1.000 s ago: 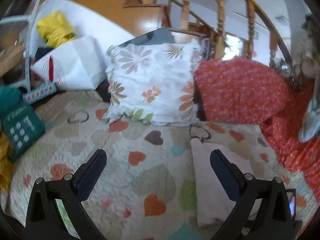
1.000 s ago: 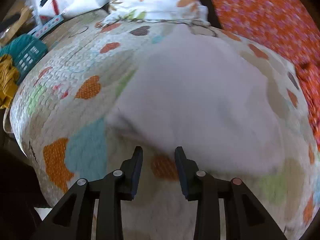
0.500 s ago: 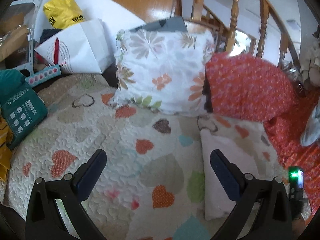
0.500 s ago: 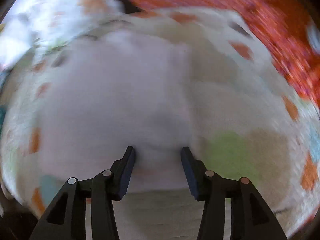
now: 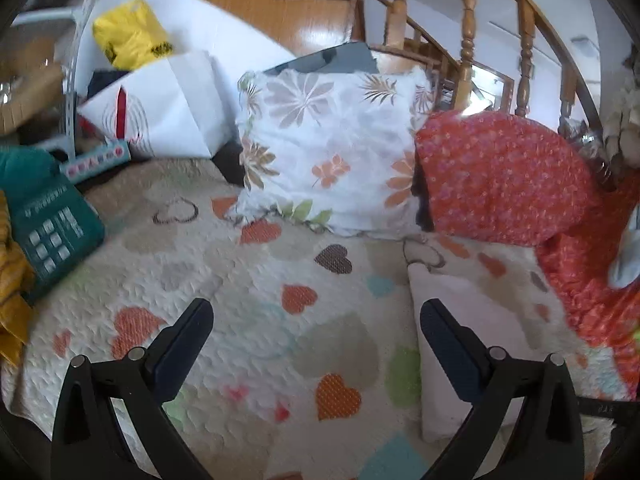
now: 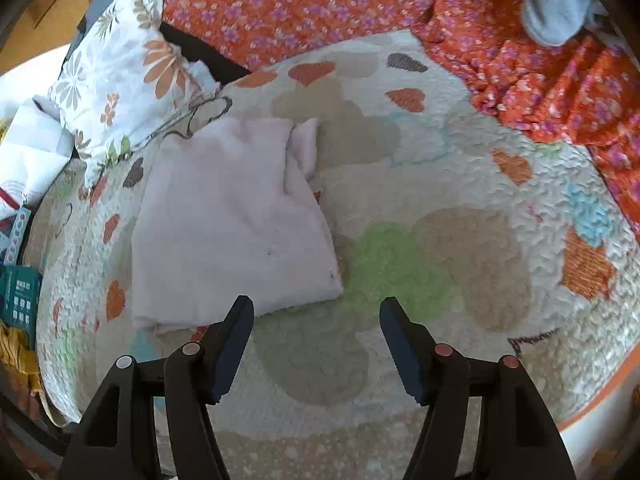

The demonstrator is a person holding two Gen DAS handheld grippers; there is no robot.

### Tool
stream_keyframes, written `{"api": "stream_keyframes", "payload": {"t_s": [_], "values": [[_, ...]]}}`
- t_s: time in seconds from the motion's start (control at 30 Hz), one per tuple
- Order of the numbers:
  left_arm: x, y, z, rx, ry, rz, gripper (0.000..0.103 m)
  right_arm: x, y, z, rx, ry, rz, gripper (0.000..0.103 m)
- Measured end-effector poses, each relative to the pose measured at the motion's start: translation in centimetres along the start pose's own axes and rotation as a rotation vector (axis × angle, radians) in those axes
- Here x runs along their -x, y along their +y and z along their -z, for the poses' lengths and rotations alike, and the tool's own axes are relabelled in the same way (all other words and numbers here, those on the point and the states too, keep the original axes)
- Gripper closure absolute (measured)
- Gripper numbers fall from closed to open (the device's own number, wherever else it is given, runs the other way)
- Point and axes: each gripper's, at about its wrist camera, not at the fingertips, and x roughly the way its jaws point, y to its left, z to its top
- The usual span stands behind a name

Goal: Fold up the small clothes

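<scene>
- The right gripper [image 6: 316, 344] hangs over the heart-print quilt [image 6: 440, 208] with its jaws spread wide and nothing between them.
- The folded pale-pink garment [image 6: 228, 224] lies flat on the quilt at about 11 o'clock from that gripper; its near edge sits just beyond the left fingertip [image 6: 240, 320], but I cannot tell whether they touch.
- The garment's long axis runs from near to far, toward the floral pillow [image 6: 120, 64], with a small flap sticking out at its far right corner.
- The left gripper [image 5: 316, 328] is also spread wide and empty, above the quilt [image 5: 240, 280].
- In the left view the garment [image 5: 472, 320] lies at about 2 o'clock, partly behind the right finger [image 5: 448, 344].
- The right gripper looks nearer to the garment's near edge, so it seems better placed for any further fold or smoothing.
- The fold looks largely made; what may remain is tidying the far flap or picking the next piece.
- A pale-blue cloth item [image 6: 556, 4] rests on the orange floral blanket [image 6: 560, 80] at about 1 o'clock, well apart.
</scene>
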Motion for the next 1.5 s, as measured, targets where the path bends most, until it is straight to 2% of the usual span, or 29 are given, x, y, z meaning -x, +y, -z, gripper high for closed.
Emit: {"api": "stream_keyframes", "payload": {"t_s": [0.1, 0.3, 0.47, 0.53, 0.6, 0.83, 0.93, 1.03, 1.33, 1.5], "values": [[0.0, -1.3, -0.4, -0.035, 0.0, 0.003, 0.0, -0.8, 0.3, -1.5, 0.029, -0.041, 0.006, 0.033], [-2.5, -5.7, -1.5, -0.087, 0.093, 0.01, 0.0, -1.4, 0.3, -5.0, -0.004, -0.127, -0.049, 0.033], [-5.6, -8.3, 1.0, -0.143, 0.123, 0.043, 0.0, -2.7, 0.6, -5.8, 0.043, -0.19, -0.012, 0.032], [-7.4, -8.7, 2.8, -0.152, 0.184, 0.05, 0.0, -3.6, 0.6, -5.7, 0.065, -0.178, 0.004, 0.032], [-9.2, -9.2, 3.6, -0.153, 0.286, 0.107, 0.0, -4.6, 1.1, -5.8, 0.097, -0.152, 0.028, 0.032], [-10.5, -9.5, 4.7, -0.161, 0.345, 0.115, 0.0, -6.5, 2.6, -6.6, 0.113, -0.12, 0.008, 0.032], [-11.0, -9.2, 5.3, -0.174, 0.383, 0.076, 0.0, -6.6, 3.6, -6.2, 0.146, -0.135, 0.028, 0.032], [-11.2, -8.5, 5.8, -0.141, 0.421, 0.089, 0.0, -6.3, 4.2, -5.7, 0.186, -0.153, 0.041, 0.032], [-10.4, -7.4, 6.2, -0.119, 0.425, 0.065, 0.0, -5.7, 4.3, -4.5, 0.202, -0.164, 0.056, 0.031], [-9.9, -7.3, 6.4, -0.14, 0.417, 0.057, 0.0, -5.5, 4.7, -4.1, 0.227, -0.165, 0.061, 0.03]]}}
